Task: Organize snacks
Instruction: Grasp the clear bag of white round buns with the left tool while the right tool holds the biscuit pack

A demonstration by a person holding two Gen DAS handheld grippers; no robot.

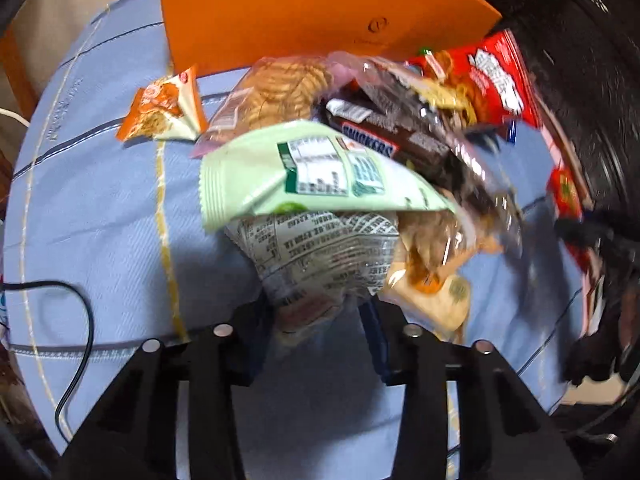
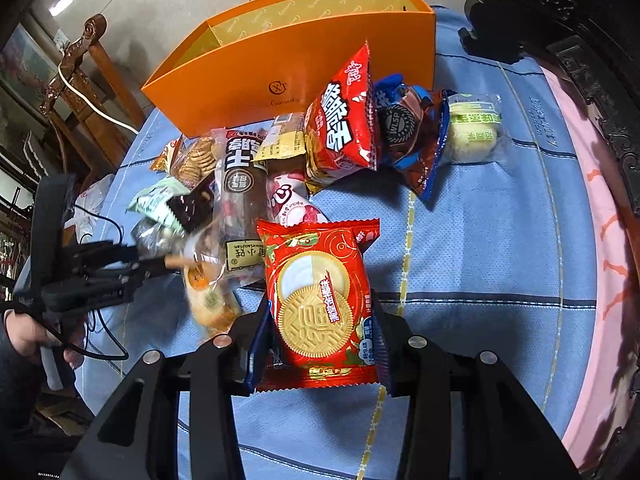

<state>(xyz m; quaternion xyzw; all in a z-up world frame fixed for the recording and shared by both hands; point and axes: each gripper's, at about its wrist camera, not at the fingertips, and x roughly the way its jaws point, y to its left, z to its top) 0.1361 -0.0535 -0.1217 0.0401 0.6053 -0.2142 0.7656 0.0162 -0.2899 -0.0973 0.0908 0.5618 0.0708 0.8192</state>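
In the left wrist view, the left gripper (image 1: 320, 312) had its fingers clamped on a silvery printed packet (image 1: 320, 252), its near end pinched between them. A pale green packet (image 1: 296, 172) lay across its far end, with a chocolate bar (image 1: 372, 140) behind. An orange box (image 1: 304, 12) stood at the far edge of the blue cloth (image 1: 100, 208).

In the right wrist view, the right gripper (image 2: 320, 344) gripped a red biscuit packet (image 2: 320, 304) by both sides, its fingers pressed against it. The snack pile (image 2: 256, 184) lay just beyond, before the orange box (image 2: 248, 80). A person's hand (image 2: 28, 332) held the left gripper (image 2: 160, 264) at the pile's left edge.
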